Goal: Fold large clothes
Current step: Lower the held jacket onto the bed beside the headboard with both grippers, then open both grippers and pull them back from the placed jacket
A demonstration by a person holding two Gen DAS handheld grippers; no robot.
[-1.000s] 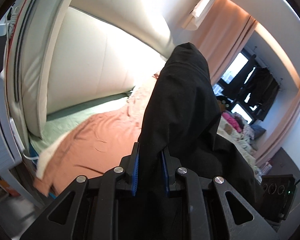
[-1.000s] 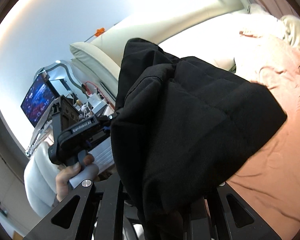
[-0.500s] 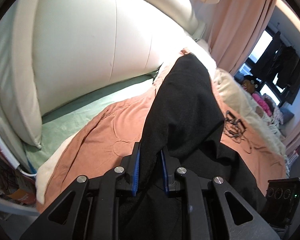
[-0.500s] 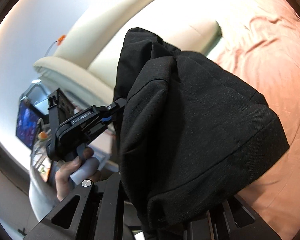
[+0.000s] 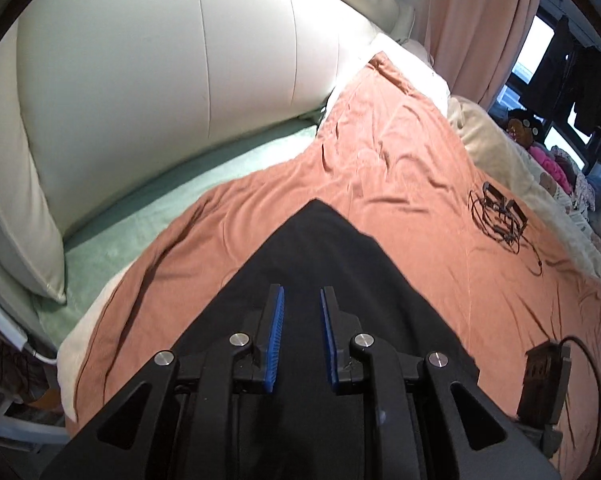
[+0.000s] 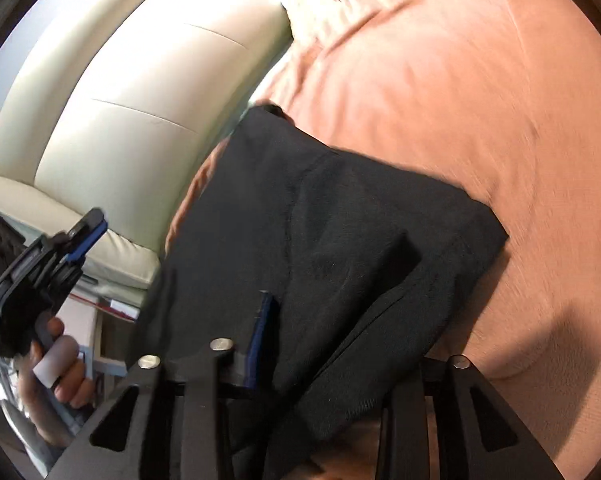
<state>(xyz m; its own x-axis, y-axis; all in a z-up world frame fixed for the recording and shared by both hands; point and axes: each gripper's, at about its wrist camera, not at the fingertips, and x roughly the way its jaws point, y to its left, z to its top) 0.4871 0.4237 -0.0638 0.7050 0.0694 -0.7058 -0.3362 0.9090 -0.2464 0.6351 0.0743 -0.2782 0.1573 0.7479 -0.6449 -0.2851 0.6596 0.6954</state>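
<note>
A black garment [image 5: 320, 248] lies flat on the salmon bedspread [image 5: 400, 168], one corner pointing towards the headboard. My left gripper [image 5: 300, 312] is open and empty just above the cloth. In the right wrist view the garment [image 6: 340, 220] lies folded on the bedspread [image 6: 480, 80]. A fold of it drapes over my right gripper [image 6: 332, 344] and hides the right finger; only the left blue pad [image 6: 260, 336] shows. The left gripper [image 6: 80, 236] also shows there at the left, held in a hand, clear of the cloth.
A cream padded headboard [image 5: 160, 72] stands behind the bed, with a green sheet [image 5: 140, 216] at its foot. Tangled black cables [image 5: 500, 212] lie on the bedspread to the right. A black box with a cord [image 5: 544, 384] sits at the bed's near right edge.
The garment came down from hanging in the air onto the bedspread. My left gripper opened and let go of it. Both cameras tilted down towards the bed.
</note>
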